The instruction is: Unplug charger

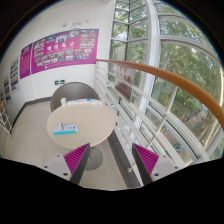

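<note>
Glass walls and a curving orange handrail (pixel 165 78) bound this bright upper-floor space, with a pink poster board (pixel 58 50) on the far wall. Starting from the gripper (pixel 111 160): its two fingers stand apart with nothing between them, the magenta pads (pixel 76 156) facing each other across bare floor. Just beyond the fingers is a round table (pixel 85 132), and on it, near its left edge, lies a small pale blue-and-white item (pixel 68 128) that I cannot identify. Behind the table stands a dark chair (pixel 73 97).

No charger, cable or socket can be made out, so where the task's thing sits cannot be told, and neither its pointing nor its long axis can be judged. The item on the table lies roughly crosswise to the fingers, but calling it the charger would be a guess.

The main risk, as I judge it, is approaching the wrong object. Pulling a plug askew to its socket could also bend the prongs.
</note>
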